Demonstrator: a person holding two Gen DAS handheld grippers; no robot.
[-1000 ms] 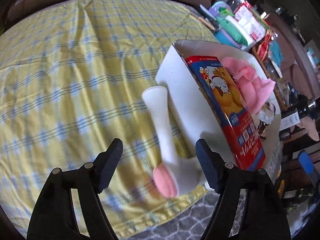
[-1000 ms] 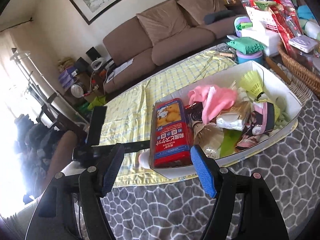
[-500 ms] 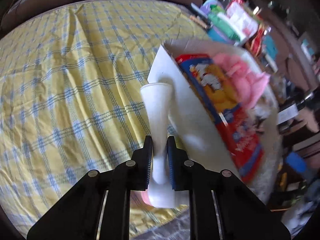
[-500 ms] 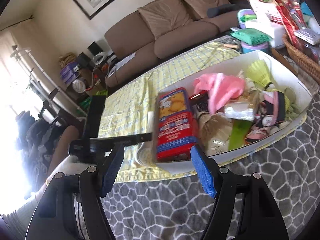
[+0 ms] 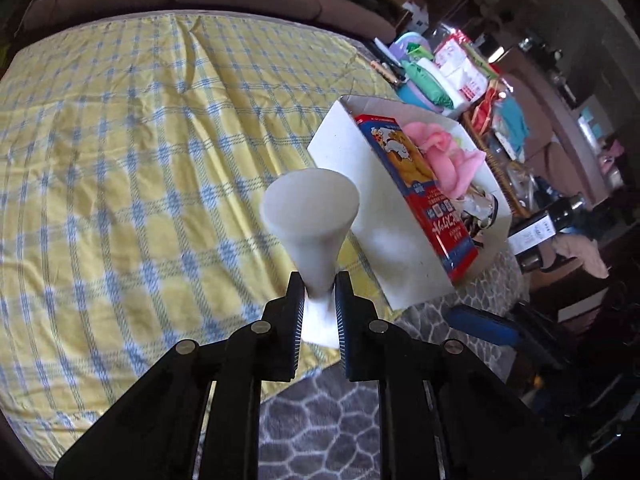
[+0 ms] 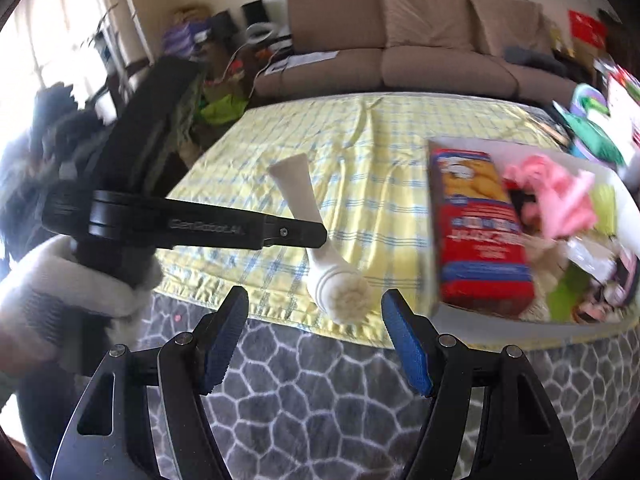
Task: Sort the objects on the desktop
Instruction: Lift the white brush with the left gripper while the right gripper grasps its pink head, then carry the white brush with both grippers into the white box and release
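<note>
My left gripper (image 5: pixel 316 292) is shut on a white brush-like tool (image 5: pixel 312 216) and holds it raised above the yellow checked cloth (image 5: pixel 120 160), flared end pointing away. In the right wrist view the same tool (image 6: pixel 316 240) hangs in the left gripper (image 6: pixel 312 236), bristle head toward me. My right gripper (image 6: pixel 314 320) is open and empty, just below the tool's head. The white box (image 5: pixel 360 184) to the right holds a red snack carton (image 5: pixel 416 188), a pink cloth (image 5: pixel 448 156) and other items.
A grey patterned mat (image 6: pixel 320 400) lies at the table's near edge. Beyond the box are a dark bottle (image 5: pixel 548 228), packets and a wicker basket (image 5: pixel 500 168). A brown sofa (image 6: pixel 420 40) stands behind the table.
My left gripper closed on the white tool and lifted it off the cloth. The right gripper swung left, toward the tool's head.
</note>
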